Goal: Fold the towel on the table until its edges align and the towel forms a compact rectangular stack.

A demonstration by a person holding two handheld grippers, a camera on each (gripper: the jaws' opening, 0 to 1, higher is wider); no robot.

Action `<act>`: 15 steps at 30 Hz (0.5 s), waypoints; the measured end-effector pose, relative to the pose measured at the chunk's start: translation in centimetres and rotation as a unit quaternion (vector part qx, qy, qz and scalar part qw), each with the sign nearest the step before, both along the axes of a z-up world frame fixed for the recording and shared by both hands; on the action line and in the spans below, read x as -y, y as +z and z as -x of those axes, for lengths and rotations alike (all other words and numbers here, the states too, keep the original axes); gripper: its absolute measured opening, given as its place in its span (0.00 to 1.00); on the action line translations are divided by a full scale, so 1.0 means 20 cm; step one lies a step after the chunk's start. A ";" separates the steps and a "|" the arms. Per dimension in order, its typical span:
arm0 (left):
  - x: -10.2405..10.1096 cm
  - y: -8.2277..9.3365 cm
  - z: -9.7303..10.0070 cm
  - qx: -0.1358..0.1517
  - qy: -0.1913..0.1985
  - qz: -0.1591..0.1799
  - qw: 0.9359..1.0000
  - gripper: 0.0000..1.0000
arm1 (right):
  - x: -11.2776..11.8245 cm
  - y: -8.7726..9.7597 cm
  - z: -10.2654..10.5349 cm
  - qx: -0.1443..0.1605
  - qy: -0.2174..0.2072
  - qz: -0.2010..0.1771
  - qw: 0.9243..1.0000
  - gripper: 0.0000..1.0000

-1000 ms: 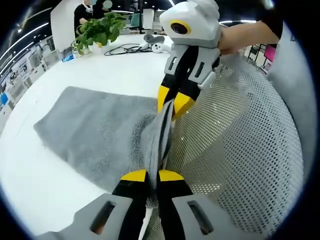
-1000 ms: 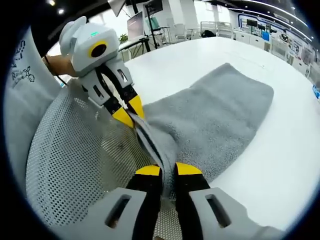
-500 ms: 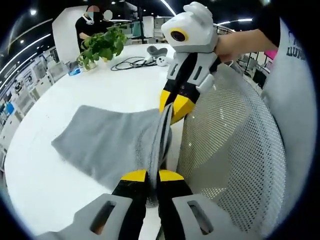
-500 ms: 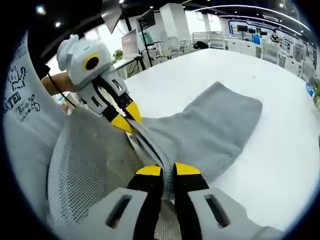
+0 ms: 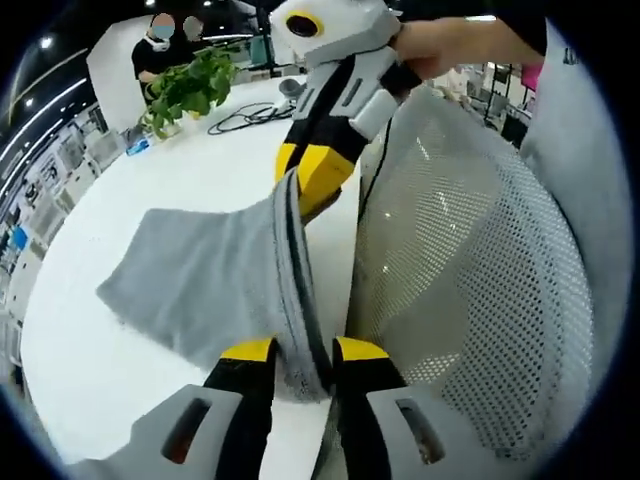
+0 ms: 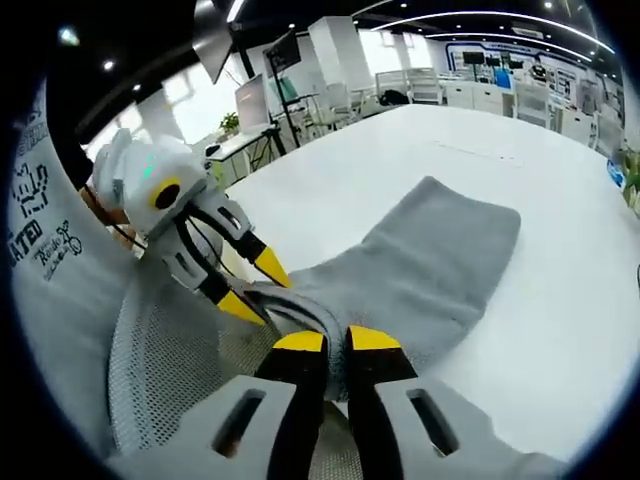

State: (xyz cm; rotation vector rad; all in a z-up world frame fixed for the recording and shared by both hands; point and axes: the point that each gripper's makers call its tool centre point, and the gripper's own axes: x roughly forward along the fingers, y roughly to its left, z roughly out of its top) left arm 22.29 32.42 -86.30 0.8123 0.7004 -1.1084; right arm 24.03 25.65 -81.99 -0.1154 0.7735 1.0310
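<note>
A grey towel (image 5: pixel 200 270) (image 6: pixel 430 260) lies spread on the white table (image 5: pixel 180 160) (image 6: pixel 560 300), with its near edge lifted off the table's rim. My right gripper (image 6: pixel 335 340) (image 5: pixel 305 170) is shut on that raised edge at one end. At the other end my left gripper (image 5: pixel 305 352) (image 6: pixel 253 285) stands open, its yellow-tipped jaws spread apart. A bunched strip of towel edge (image 5: pixel 295 300) still runs between them. The two grippers face each other over the table's edge, a short way apart.
A white mesh chair back (image 5: pixel 470 280) (image 6: pixel 170 350) stands right beside the grippers, off the table. A potted plant (image 5: pixel 190 85) and black cables (image 5: pixel 250 97) sit at the table's far side. A person's hand (image 5: pixel 450 40) holds the right gripper.
My left gripper's jaws have spread apart; they were pinched on the towel edge before. The right gripper has stayed shut on the towel. Both views have shifted a little.
</note>
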 end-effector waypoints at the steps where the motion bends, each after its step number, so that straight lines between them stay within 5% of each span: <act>1: 0.01 0.00 0.00 0.001 0.004 0.006 1.000 0.21 | 0.00 0.00 0.00 0.000 0.001 0.000 1.000 0.04; 6: 0.00 0.04 -0.03 0.003 0.018 0.023 1.000 0.10 | 0.01 0.01 0.00 0.003 0.000 -0.001 1.000 0.03; 15: -0.02 0.13 -0.05 0.012 0.016 0.030 0.999 0.06 | 0.01 0.05 0.01 0.004 -0.001 -0.010 1.000 0.03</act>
